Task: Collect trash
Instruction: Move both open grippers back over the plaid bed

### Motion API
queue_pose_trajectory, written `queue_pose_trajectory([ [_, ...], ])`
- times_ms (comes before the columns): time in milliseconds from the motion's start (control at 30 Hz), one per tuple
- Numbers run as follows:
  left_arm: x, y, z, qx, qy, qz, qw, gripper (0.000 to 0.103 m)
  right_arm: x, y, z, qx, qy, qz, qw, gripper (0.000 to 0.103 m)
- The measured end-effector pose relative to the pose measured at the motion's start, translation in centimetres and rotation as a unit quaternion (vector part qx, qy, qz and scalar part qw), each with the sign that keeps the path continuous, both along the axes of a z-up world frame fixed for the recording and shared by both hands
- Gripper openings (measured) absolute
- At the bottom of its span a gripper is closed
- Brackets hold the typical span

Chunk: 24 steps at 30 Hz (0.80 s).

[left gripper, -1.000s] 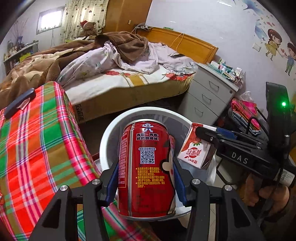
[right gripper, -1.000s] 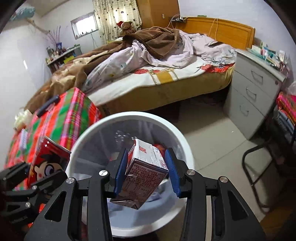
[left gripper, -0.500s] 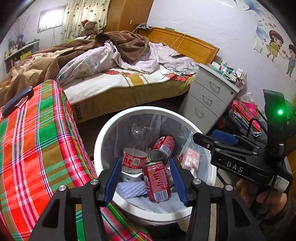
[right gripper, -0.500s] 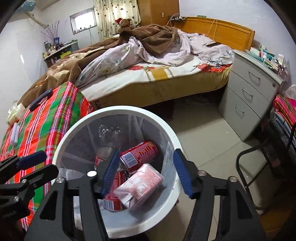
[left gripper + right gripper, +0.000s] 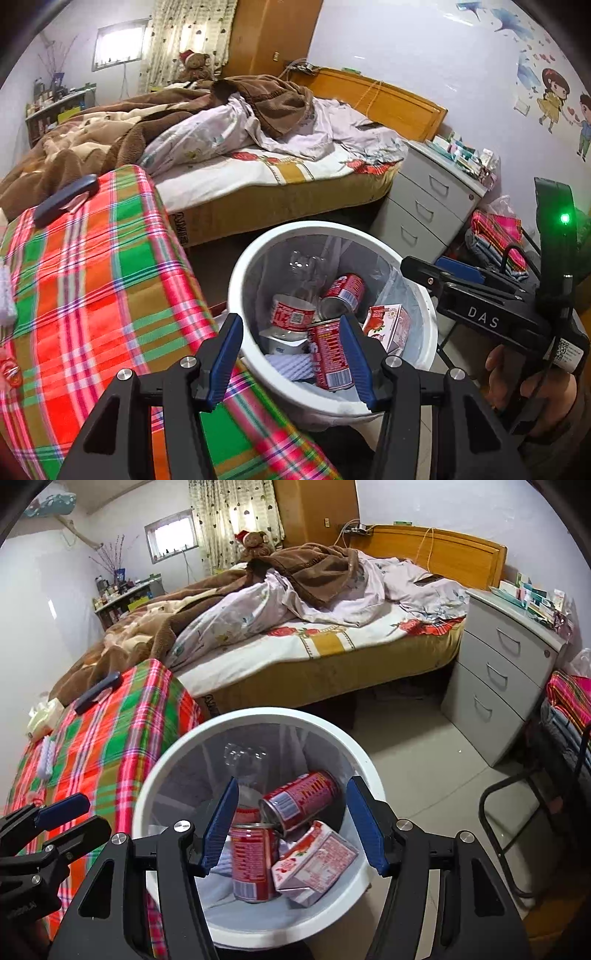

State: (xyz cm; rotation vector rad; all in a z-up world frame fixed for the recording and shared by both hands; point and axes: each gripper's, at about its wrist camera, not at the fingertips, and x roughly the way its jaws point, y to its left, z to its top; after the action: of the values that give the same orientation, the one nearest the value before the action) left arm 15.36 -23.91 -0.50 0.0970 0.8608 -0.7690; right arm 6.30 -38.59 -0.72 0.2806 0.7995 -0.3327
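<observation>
A white wastebasket [image 5: 236, 295] [image 5: 147, 794] with a clear liner stands on the floor beside the plaid-covered table. In it lie two red cans [image 5: 253, 860] [image 5: 299, 805], a red-and-white drink carton [image 5: 314, 864] [image 5: 388, 325] and a clear bottle [image 5: 293, 314] with a red label. My left gripper [image 5: 291, 358] hovers open over the basket's near rim, nothing between its blue pads. My right gripper [image 5: 293, 827] stands open above the basket's middle and holds nothing. In the left wrist view it [image 5: 424, 266] shows over the right rim, held by a hand.
A table under a red-green plaid cloth [image 5: 92, 295] borders the basket on the left, with a dark flat object [image 5: 62, 201] on it. Behind are an unmade bed [image 5: 277, 177] and a grey drawer cabinet [image 5: 424, 206]. A black chair frame [image 5: 517, 812] stands right.
The left gripper let go of the red can and the right gripper let go of the carton; both now lie in the basket. Both jaws stand apart, and the left view has shifted leftward.
</observation>
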Motion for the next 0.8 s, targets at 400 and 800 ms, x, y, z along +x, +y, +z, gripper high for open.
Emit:
queue_pose_trajectory([
  [400, -0.2, 6.8, 1.6, 0.001, -0.029, 0.061, 0.9977, 0.054, 1.2, 4.0, 1.2, 0.0, -0.024, 0.036, 0.999, 0.062],
  [800, 0.7, 13.9, 2.6, -0.007, -0.038, 0.125, 0.9914, 0.054, 3.4, 8.6, 2.2, 0.001, -0.049, 0.094, 0.994, 0.062],
])
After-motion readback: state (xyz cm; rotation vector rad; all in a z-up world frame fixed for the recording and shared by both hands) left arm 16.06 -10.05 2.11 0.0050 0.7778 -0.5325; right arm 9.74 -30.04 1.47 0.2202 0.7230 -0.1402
